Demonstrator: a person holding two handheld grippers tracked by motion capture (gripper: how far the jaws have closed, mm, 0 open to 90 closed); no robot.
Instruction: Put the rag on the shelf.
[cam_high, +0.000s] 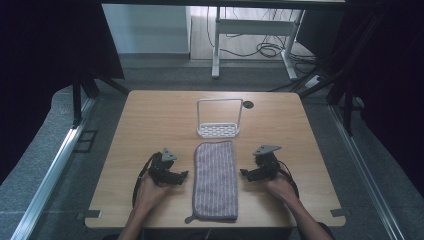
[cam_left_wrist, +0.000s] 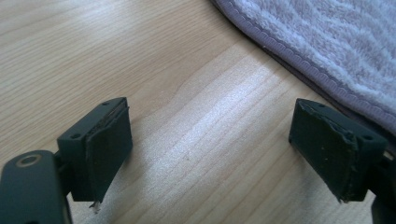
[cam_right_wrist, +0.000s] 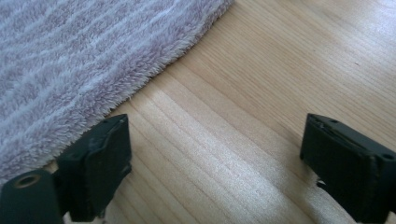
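Tongs flanked the towel (cam_high: 215, 181) on both sides: the left tongs (cam_high: 181, 176) sat just off its left long edge and the right tongs (cam_high: 244, 173) just off its right, each spread wide with nothing between the jaws, pads resting close above the wooden tabletop (cam_high: 150, 120). The towel lay flat and lengthwise in the middle of the near half, folded into a long strip, with a white wire-framed rack (cam_high: 218, 119) standing just beyond its far end. To grip it well, it seemed best to slide each lower jaw along the wood under the edge and pinch the whole folded thickness at matching heights, so the cloth would lift evenly rather than peel apart into layers. The towel (cam_left_wrist: 327, 37) looked soft and deep-piled, mauve with pale stripes, with a stitched hem on its left side and a fluffy folded edge (cam_right_wrist: 154, 65) on its right. Smooth, pale-grained wood probably offered little friction.
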